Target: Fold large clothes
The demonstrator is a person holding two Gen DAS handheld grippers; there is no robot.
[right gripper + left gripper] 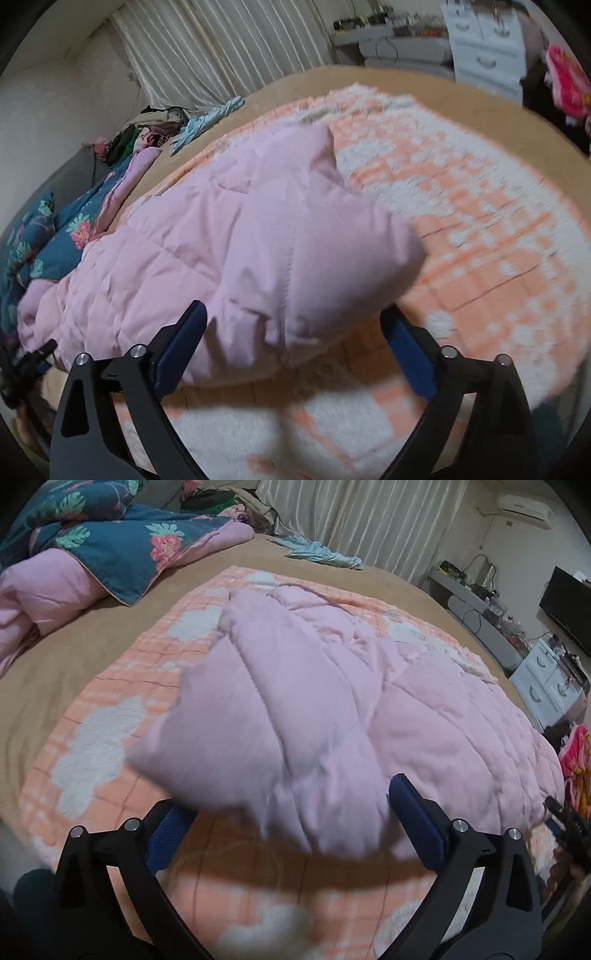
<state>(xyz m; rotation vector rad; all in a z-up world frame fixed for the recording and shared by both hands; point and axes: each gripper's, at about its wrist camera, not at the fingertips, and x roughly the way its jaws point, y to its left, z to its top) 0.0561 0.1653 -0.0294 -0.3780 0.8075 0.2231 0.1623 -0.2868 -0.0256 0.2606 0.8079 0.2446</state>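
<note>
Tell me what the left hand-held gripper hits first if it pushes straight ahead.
Most likely the pink padded jacket: the left hand-held gripper is open, and a blurred fold of the jacket already lies between its fingers, above the orange checked blanket. Depth is uncertain.

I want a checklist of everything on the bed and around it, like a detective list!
Surface: tan bed sheet, orange-and-white fleece blanket spread on it.
Job's things: pink quilted jacket lying on the blanket, sleeve flopped forward.
Clutter: floral duvet, light blue garment, clothes pile.
Grippers: left gripper and right gripper both open, holding nothing.
Cables: wires on the grey desk.
Surroundings: curtains, air conditioner, white drawers.
</note>
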